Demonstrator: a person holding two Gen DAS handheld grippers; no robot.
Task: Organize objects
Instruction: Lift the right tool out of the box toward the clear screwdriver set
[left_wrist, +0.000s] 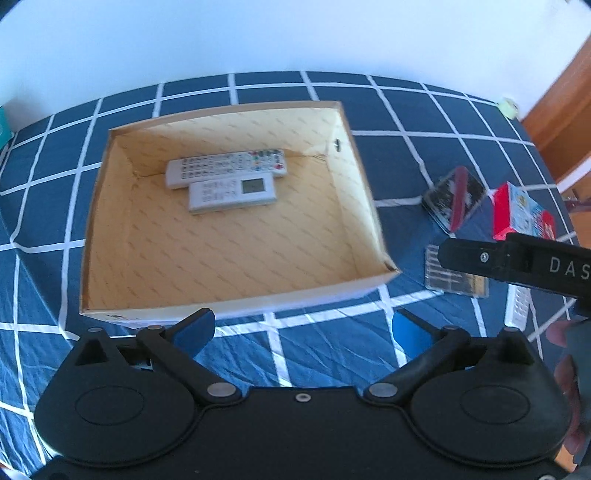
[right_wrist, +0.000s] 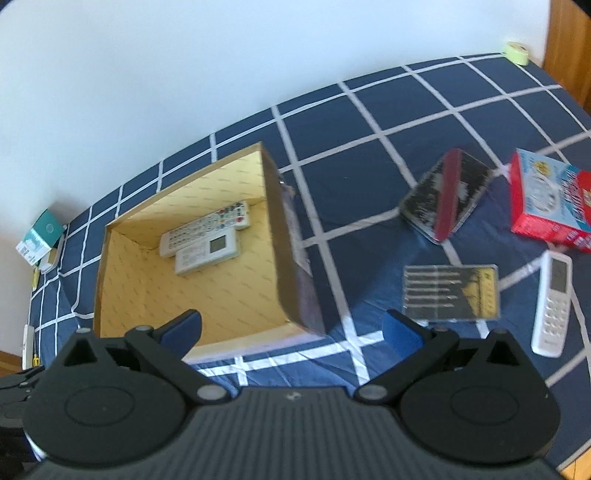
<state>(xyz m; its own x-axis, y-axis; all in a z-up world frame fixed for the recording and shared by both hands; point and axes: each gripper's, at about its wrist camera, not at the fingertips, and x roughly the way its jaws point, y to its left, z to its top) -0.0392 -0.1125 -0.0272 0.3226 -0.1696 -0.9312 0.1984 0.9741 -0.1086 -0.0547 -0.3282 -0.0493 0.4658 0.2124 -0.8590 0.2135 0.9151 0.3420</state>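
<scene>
Both tools, left tool (left_wrist: 301, 334) and right tool (right_wrist: 291, 334), gape empty; two remotes (left_wrist: 225, 179) lie in the box (left_wrist: 364, 177).

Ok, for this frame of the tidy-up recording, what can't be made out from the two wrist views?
- White remote, left wrist view: mostly hidden behind the right tongs' black finger.
- Clear case, same view: that finger covers its top, and blur hides its contents.
- Red box, right wrist view: cut by the right edge, print too blurred to read.
- Remotes in the cardboard box: button labels too small.
- Items at the wall: too small to identify.
</scene>
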